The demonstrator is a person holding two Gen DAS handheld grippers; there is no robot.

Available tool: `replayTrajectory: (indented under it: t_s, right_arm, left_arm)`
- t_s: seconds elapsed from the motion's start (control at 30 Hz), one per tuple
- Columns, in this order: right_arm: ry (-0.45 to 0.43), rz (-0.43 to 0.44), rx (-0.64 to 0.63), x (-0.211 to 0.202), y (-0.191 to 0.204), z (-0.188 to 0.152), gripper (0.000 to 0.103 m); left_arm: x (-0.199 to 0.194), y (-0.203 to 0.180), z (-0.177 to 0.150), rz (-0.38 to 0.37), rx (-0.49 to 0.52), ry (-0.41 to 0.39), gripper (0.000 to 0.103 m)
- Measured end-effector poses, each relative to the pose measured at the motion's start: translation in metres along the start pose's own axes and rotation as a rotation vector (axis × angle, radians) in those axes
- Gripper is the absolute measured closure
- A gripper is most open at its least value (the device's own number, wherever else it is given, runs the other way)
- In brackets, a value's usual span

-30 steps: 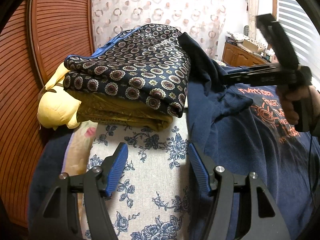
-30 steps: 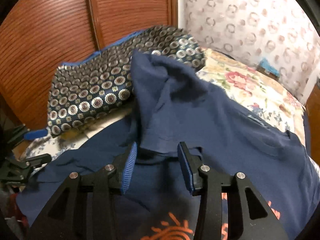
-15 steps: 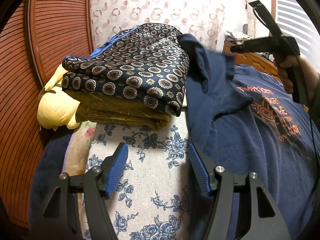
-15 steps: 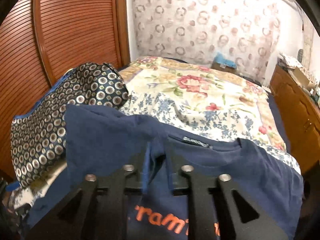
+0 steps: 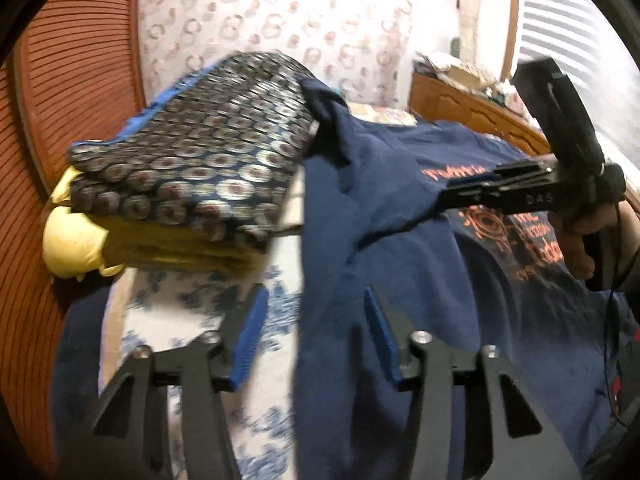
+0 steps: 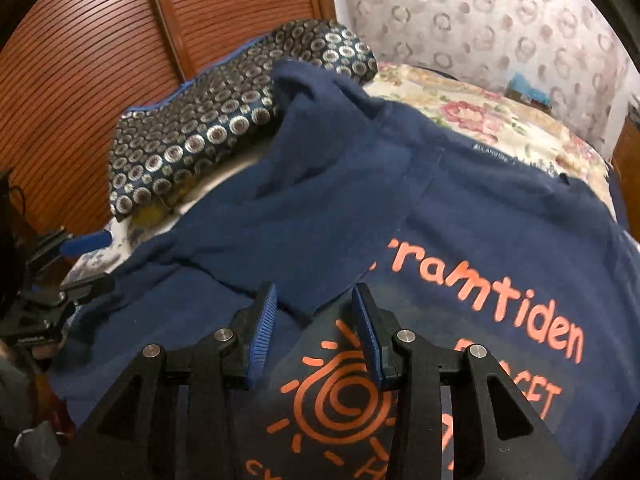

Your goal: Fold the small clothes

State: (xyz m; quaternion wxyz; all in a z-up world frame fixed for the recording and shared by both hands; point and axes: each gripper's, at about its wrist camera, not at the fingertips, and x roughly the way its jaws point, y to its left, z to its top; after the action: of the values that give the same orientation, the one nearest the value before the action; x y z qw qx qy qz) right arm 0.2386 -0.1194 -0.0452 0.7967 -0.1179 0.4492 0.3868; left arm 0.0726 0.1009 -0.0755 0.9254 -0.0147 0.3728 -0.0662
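Note:
A navy T-shirt (image 6: 460,216) with orange print lies spread on the bed; it also shows in the left wrist view (image 5: 392,264). Its left sleeve (image 6: 304,216) is folded in over the body, its far tip resting against the patterned pile. My right gripper (image 6: 312,328) is open just above the sleeve's near edge and holds nothing. It shows from the side in the left wrist view (image 5: 448,200), low over the shirt. My left gripper (image 5: 312,336) is open and empty over the shirt's left edge.
A folded pile of dark circle-patterned cloth (image 5: 200,160) on yellow cloth (image 5: 72,240) lies at the shirt's left. The floral bedspread (image 6: 500,120) runs behind. A wooden slatted wall (image 6: 100,40) stands at left, a dresser (image 5: 472,112) at far right.
My right gripper was shut on the lifted shirt half a second ago; now it is open and lower, with the sleeve laid on the shirt. My left gripper has shifted right toward the shirt's edge.

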Motion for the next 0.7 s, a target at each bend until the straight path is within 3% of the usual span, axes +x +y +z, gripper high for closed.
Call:
replayTrajectory:
  t_s: [0.07,0.13,0.2,0.23,0.27,0.33,0.43,0.7]
  right_arm:
    - [0.004,-0.005,0.02,0.005,-0.001,0.001,0.064]
    - [-0.005,-0.003,0.018,0.006,0.002,0.002,0.064]
    - [-0.008,0.009,0.01,0.005,0.004,0.001,0.074]
    - [-0.008,0.028,0.004,0.005,0.005,0.0,0.087]
    - [-0.012,0.041,-0.007,0.004,0.008,-0.001,0.097]
    - [-0.016,0.06,-0.022,-0.002,0.013,-0.003,0.1]
    - [-0.039,0.096,-0.027,-0.019,0.023,-0.006,0.101]
    - [-0.019,0.108,-0.066,-0.028,0.043,-0.024,0.101]
  left_arm:
    - [0.012,-0.003,0.004,0.022,0.018,0.042,0.067]
    - [0.019,-0.003,0.007,0.033,0.018,0.063,0.081]
    - [0.017,0.0,0.009,0.018,0.003,0.057,0.096]
    - [0.014,0.002,0.01,0.03,0.005,0.048,0.1]
    - [0.01,0.003,0.011,0.034,0.006,0.039,0.101]
    - [-0.001,0.005,0.01,0.047,-0.006,0.009,0.102]
    - [-0.022,0.013,0.01,0.05,-0.034,-0.031,0.102]
    - [-0.028,0.026,-0.005,0.093,-0.051,-0.017,0.102]
